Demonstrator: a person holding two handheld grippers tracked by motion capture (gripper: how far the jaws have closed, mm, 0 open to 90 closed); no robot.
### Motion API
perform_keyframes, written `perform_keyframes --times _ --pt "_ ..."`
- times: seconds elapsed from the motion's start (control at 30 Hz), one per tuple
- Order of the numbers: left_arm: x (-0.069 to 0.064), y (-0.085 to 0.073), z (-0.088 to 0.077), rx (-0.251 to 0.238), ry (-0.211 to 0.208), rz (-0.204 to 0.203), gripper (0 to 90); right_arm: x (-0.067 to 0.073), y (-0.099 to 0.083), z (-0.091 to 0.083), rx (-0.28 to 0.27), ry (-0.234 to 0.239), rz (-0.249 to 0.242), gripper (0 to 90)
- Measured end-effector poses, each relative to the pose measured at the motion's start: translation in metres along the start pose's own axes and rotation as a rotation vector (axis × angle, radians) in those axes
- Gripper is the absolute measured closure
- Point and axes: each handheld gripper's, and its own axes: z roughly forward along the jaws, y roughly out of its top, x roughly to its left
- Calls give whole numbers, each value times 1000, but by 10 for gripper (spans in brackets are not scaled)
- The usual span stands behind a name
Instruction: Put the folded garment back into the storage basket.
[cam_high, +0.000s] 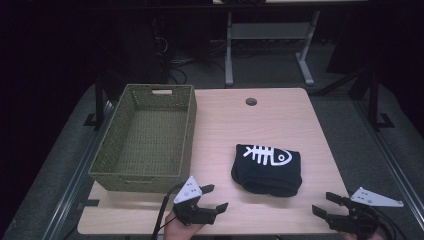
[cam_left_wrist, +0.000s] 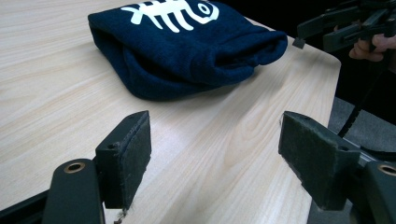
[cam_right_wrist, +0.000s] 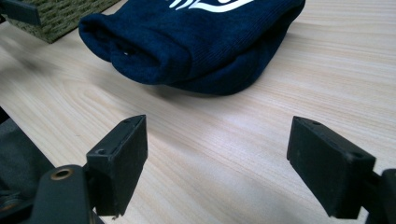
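Both released: left hand-held gripper and right hand-held gripper flanking folded cloth on bench, likely ready for lifting into basket.

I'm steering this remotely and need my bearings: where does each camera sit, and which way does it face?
High view: above the table's near edge, looking forward and down at the basket, folded dark garment, both hand-held grippers.
Left gripper view: rides the left gripper, facing the garment; open jaws, a hand beyond.
Right gripper view: rides the right gripper, low, facing the garment; open jaws.
Shared: garment, wooden table.
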Motion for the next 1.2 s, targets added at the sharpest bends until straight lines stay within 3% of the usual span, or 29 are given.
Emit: perform_keyframes --times 0.37,0.7,0.9,1.07,1.2 --pt "-4 7 15 4 -17 10 254 -1 14 1 -4 7 2 160" --pt "3 30 27 -28 -22 5 254 -4 33 6 -12 37 -6 148" --pt "3 36 32 -19 -24 21 254 -5 40 11 -13 48 0 148" --pt "5 44 41 -20 -22 15 254 -6 51 15 -19 35 -5 148" --pt "10 50 49 -19 -8 5 253 -9 60 21 -22 52 -4 146"
